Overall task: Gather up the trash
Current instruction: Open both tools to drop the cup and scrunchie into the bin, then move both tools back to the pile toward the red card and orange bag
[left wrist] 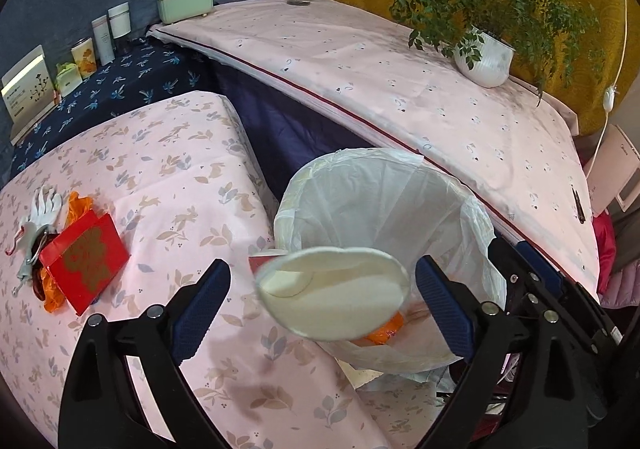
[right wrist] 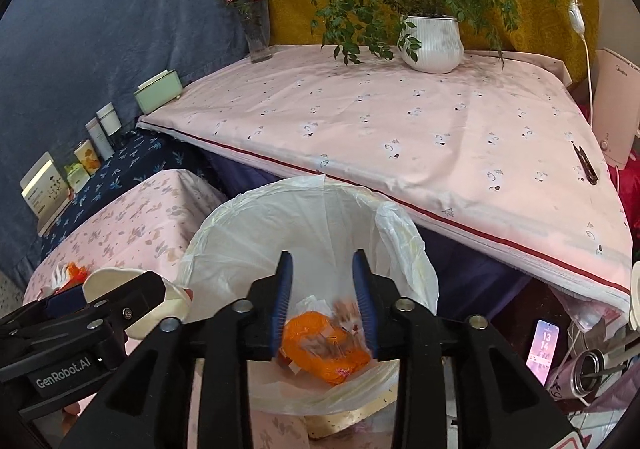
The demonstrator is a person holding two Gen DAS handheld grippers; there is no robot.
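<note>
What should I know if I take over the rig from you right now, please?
Left gripper: open, with a cream disc loose between its fingers, at the edge of the lined bin.
Right gripper: open over the bin, a blurred scrap beneath it.
Done: an orange wrapper lies in the bin.
Left: the red paper bag, orange plastic and white glove on the floral table.
</note>
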